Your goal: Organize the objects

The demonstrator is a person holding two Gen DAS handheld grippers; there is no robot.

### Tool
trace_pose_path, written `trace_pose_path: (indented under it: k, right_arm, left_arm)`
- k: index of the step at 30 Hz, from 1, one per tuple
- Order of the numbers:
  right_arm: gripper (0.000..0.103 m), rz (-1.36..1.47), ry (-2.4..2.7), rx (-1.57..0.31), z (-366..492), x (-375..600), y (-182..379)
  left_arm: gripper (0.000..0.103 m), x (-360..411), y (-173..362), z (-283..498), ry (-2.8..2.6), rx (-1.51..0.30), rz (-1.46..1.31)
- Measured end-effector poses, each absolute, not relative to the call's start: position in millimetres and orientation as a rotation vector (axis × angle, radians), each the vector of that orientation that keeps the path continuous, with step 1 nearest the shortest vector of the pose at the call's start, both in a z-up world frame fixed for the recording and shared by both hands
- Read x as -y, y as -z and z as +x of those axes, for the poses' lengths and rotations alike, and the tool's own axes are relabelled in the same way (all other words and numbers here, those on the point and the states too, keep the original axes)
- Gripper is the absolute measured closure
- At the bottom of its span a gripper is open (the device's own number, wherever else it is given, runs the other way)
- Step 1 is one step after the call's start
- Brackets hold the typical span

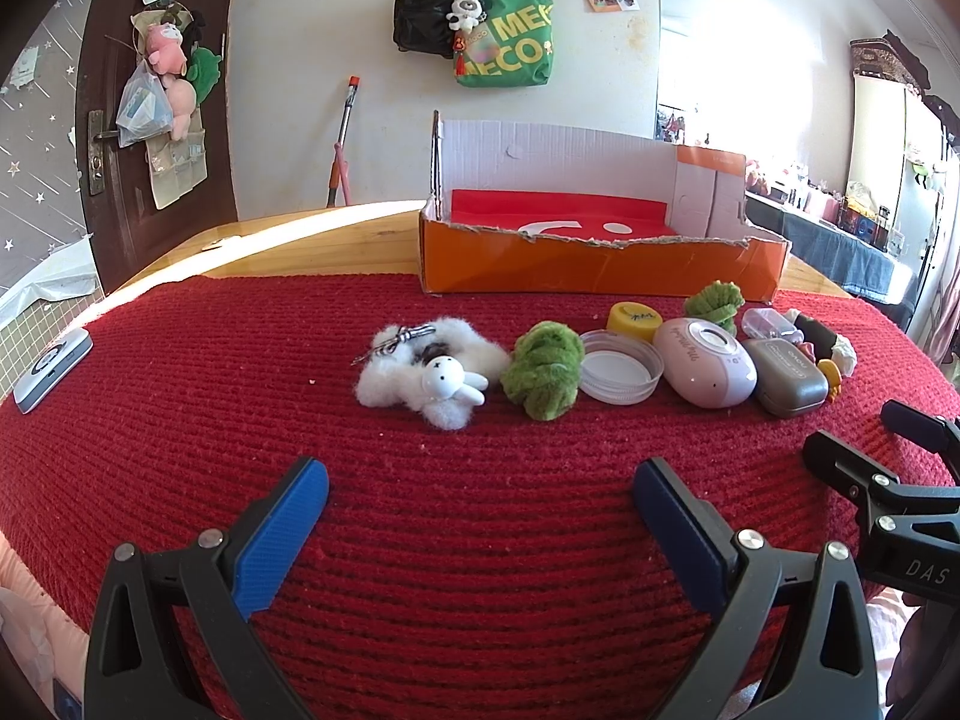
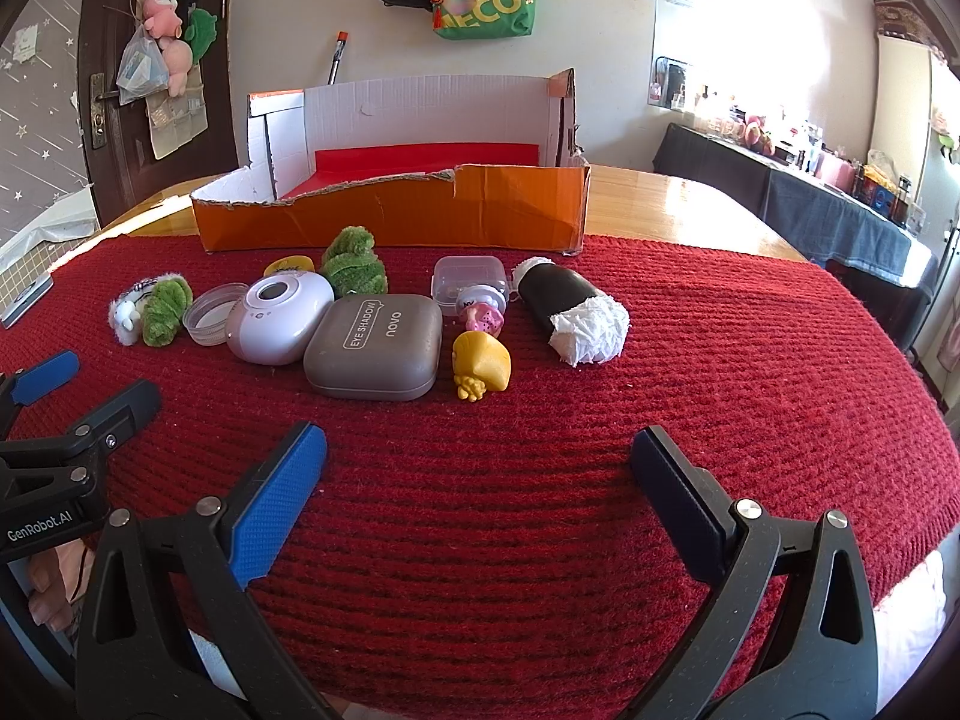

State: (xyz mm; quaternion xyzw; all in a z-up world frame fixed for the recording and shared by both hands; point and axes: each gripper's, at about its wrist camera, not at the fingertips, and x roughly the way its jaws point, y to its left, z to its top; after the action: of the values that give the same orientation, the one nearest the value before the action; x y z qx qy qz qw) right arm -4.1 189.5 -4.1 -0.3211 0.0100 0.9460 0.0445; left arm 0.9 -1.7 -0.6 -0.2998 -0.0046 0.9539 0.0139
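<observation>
Nothing is held yet, so the step in hand looks like choosing and approaching a first item for the torn orange cardboard box with the red lining (image 1: 600, 267), which stands at the far edge of the red ribbed knit mat (image 1: 240, 420).

The left gripper (image 1: 480, 495) hovers low over the mat, jaws spread wide and empty, facing the fluffy white plush keychain with a small rabbit figure (image 1: 429, 375). That soft toy, the leftmost of the row, is probably its easiest start: close on the fluffy body, not the metal clasp.

Next along the row lie a green fuzzy plush (image 1: 543, 375), a clear plastic jar lid (image 1: 621, 366), a pale pink oval device (image 2: 279, 318) and a grey rounded eye-shadow case (image 2: 372, 348), the last two touching, so either should be lifted straight up to avoid dragging its neighbour.

The right gripper (image 2: 480, 468) is likewise released and empty, pointing toward a yellow toy figure (image 2: 480, 366) and a black cylinder wrapped in white tissue at both ends (image 2: 570, 312). The cylinder may roll; gripping across its middle seems safest.
</observation>
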Motion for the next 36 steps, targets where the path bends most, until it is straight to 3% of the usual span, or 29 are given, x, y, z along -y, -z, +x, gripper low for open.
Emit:
trace_pose_path:
  k: [24, 36]
  right_arm:
    - [0.000, -0.987, -2.886, -0.040, -3.8, -189.9, 4.0]
    - [0.000, -0.946, -2.890, -0.119, -12.3, -215.2, -34.3]
  left_arm:
    - [0.000, 0.9, 0.0, 0.0, -2.970, 0.016, -0.941]
    - [0.000, 15.5, -32.5, -20.4, -2.908, 0.070, -0.973]
